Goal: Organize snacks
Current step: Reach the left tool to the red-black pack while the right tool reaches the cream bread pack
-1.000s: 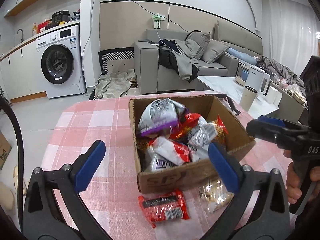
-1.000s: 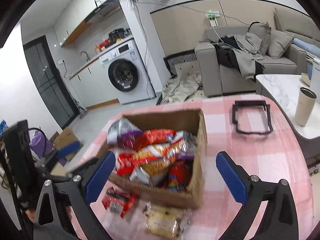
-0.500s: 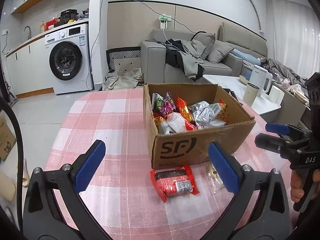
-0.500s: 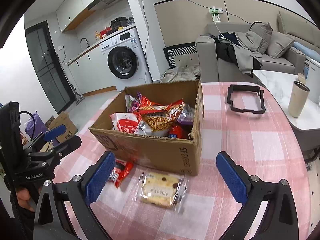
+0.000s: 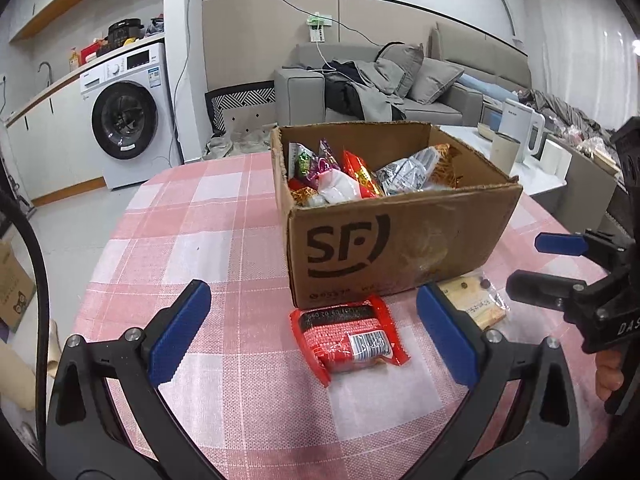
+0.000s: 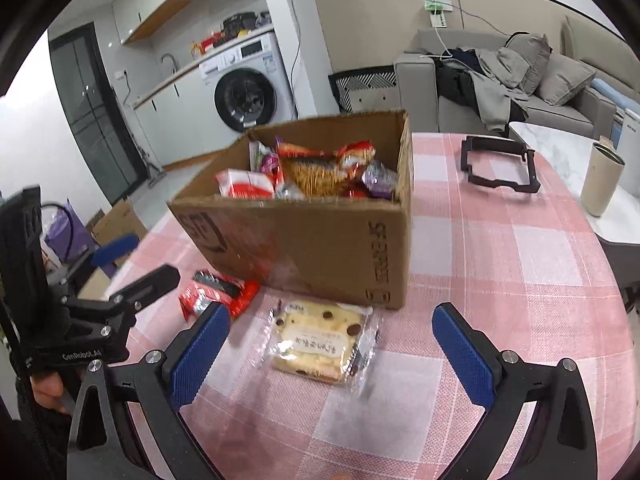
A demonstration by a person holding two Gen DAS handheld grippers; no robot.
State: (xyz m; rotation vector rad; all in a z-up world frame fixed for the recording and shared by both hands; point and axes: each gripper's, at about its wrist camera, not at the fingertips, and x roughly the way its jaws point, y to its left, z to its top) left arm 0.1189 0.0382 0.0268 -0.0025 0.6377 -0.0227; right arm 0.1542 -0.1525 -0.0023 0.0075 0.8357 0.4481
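1. Left wrist view: the step in hand is judged to be the pick-up of the last loose snacks. The left gripper (image 5: 308, 332) is held low over the checked tablecloth (image 5: 200, 248) at the bottom of the frame, its blue pads spread wide apart and nothing between them. A red packet (image 5: 348, 338) is seen flat on the cloth at lower centre, just in front of the cardboard box (image 5: 396, 240), which is already filled with snacks. A clear-wrapped cake (image 5: 474, 304) is partly hidden behind the right pad. The right gripper (image 5: 548, 260) is seen at the right edge, open, with fingers of a hand below it.

2. Right wrist view: the right gripper (image 6: 332, 344) is pointed forward and slightly down, pads wide apart, empty. The cake (image 6: 320, 344) is framed between them at lower centre, near the box (image 6: 312, 244) corner. The red packet (image 6: 220, 292) lies to its left. The left gripper (image 6: 132, 264) is seen at the left edge, open.

3. The next move is judged to call for each gripper to be lowered around its packet, closed gently on the thin wrapper, then lifted over the box rim.
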